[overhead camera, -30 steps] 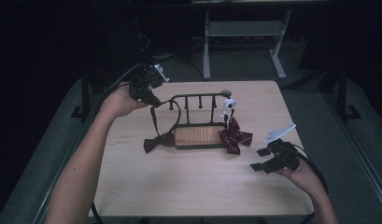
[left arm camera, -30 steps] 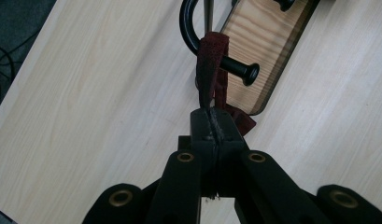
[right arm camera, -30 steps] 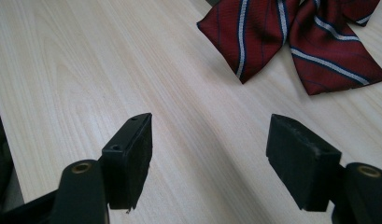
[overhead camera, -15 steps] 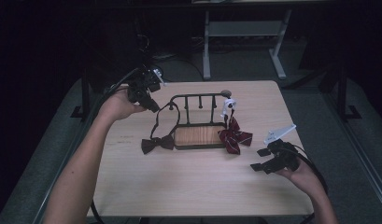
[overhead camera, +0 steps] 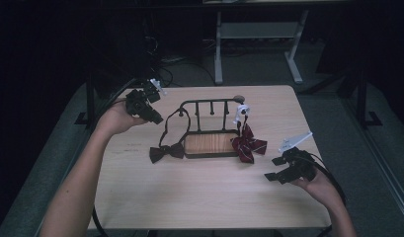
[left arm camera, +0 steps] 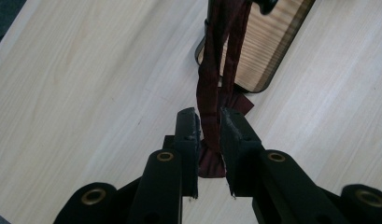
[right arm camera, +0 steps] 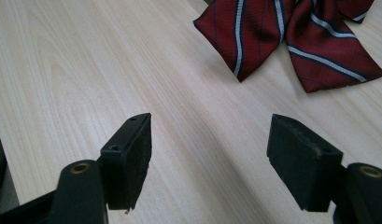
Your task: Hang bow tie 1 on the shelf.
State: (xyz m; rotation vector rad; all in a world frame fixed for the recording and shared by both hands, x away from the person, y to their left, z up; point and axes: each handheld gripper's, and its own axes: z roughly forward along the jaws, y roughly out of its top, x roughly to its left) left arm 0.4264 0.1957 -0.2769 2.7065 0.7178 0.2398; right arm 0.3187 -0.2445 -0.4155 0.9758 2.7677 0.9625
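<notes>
Dim room, pale wooden table (overhead camera: 204, 197): I ease my left gripper (left arm camera: 209, 125) apart, its jaws just opening around the dark bow tie's strap (left arm camera: 215, 70), already hung on the rack (overhead camera: 209, 103). My right gripper (right arm camera: 209, 154) waits wide open near the striped bow tie (right arm camera: 291, 32), seemingly done too.

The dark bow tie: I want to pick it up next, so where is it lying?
In the high view, the dark bow tie lies on the table left of the rack's wooden base, its strap looped over the rack.

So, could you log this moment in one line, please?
left gripper: jaws just opening, bow-tie strap from rack between them | right gripper: open, near striped bow tie
</notes>
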